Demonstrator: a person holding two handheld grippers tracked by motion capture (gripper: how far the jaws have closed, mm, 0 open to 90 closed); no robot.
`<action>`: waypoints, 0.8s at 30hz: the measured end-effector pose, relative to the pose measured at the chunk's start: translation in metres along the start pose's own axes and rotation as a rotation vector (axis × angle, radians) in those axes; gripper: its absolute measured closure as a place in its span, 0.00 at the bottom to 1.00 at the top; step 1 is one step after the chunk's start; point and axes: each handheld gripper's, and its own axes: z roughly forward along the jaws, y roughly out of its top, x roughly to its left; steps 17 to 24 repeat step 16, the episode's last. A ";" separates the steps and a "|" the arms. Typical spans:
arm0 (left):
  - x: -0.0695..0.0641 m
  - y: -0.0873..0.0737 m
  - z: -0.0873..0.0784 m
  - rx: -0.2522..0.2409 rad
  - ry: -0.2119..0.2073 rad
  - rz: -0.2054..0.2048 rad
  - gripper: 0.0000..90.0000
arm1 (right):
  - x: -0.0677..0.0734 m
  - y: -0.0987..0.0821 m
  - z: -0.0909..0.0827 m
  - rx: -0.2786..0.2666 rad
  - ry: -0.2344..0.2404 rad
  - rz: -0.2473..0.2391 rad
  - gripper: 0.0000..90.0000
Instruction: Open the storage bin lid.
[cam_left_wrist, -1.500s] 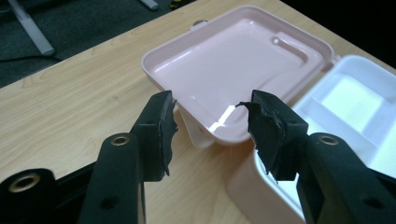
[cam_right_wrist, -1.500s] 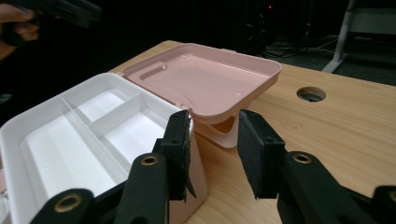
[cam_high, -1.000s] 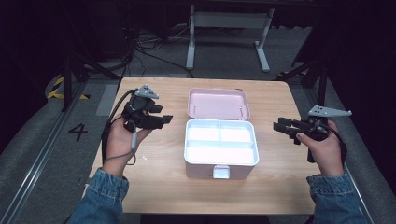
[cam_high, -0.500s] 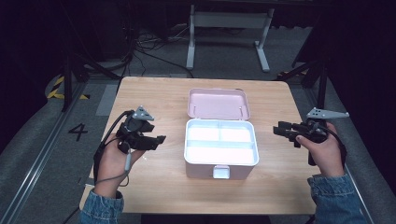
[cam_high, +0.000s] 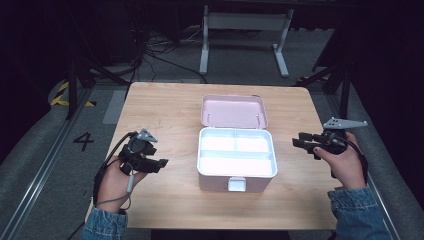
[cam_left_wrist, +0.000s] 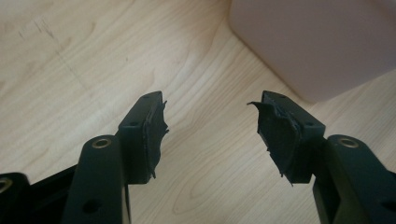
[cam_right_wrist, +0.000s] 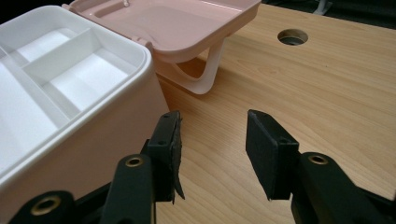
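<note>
A pink box with a white divided tray inside stands open at the middle of the wooden table. Its lid lies folded back behind it. My left gripper is held low to the left of the box, open, with bare wood between its jaws; a corner of the box lies ahead of it. My right gripper hovers to the right of the box, open and holding nothing, with the box wall close beside its left jaw.
A round hole pierces the tabletop past the lid. Beyond the table's far edge stand a white metal frame and loose cables on a dark floor. A "4" mark lies on the floor at left.
My left gripper has drawn back toward the table's near edge and a little left. The right gripper has stayed almost still.
</note>
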 end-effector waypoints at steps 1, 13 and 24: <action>0.002 -0.002 0.003 0.008 -0.009 -0.013 0.47 | 0.000 0.000 0.000 0.003 -0.003 -0.001 0.63; 0.010 -0.006 0.025 0.094 -0.018 -0.067 0.47 | -0.004 -0.006 0.006 0.035 -0.021 0.013 0.62; 0.014 -0.008 0.027 0.088 -0.020 -0.089 0.46 | -0.004 -0.006 0.006 0.032 -0.018 0.015 0.61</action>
